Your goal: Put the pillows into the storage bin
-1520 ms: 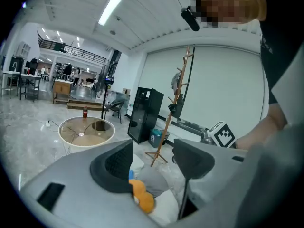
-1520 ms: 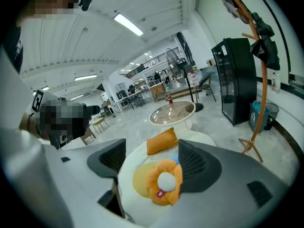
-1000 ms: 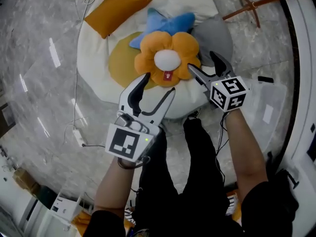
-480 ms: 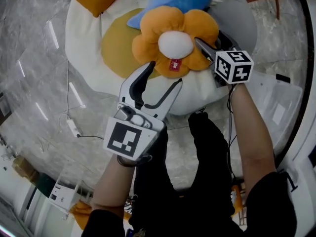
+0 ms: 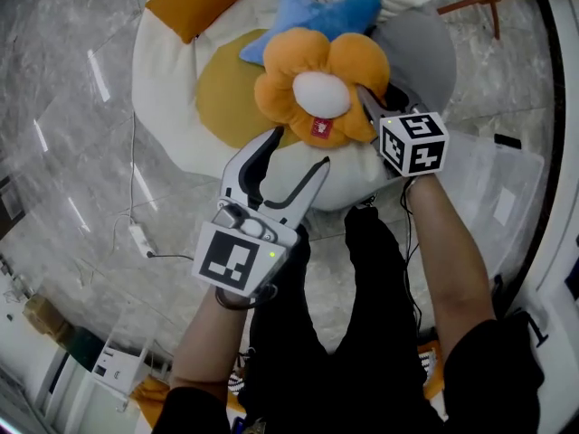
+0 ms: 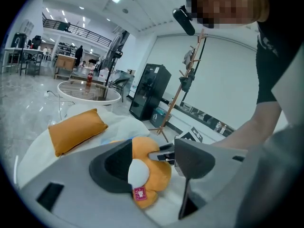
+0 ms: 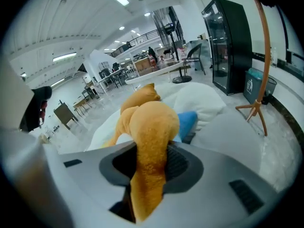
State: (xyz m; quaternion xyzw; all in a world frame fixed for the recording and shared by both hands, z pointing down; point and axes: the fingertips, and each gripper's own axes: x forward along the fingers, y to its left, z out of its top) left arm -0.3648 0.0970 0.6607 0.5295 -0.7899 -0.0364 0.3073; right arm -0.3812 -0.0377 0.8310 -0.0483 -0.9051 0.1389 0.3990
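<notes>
Right tool [image 5: 378, 99] has just been closing and pinches one petal of the orange flower pillow [image 5: 318, 89], which lies on the white beanbag [image 5: 163, 80]. Left tool [image 5: 297, 152] hangs open and empty just short of it. A one-petal hold looks likely to slip, so the left should probably take the near petal before the lift toward the clear storage bin [image 5: 507, 188] at right. The blue star pillow [image 5: 317, 12] lies tucked partly beneath the flower pillow and the grey pillow [image 5: 421, 52] sits close beside it; either could drag along.
</notes>
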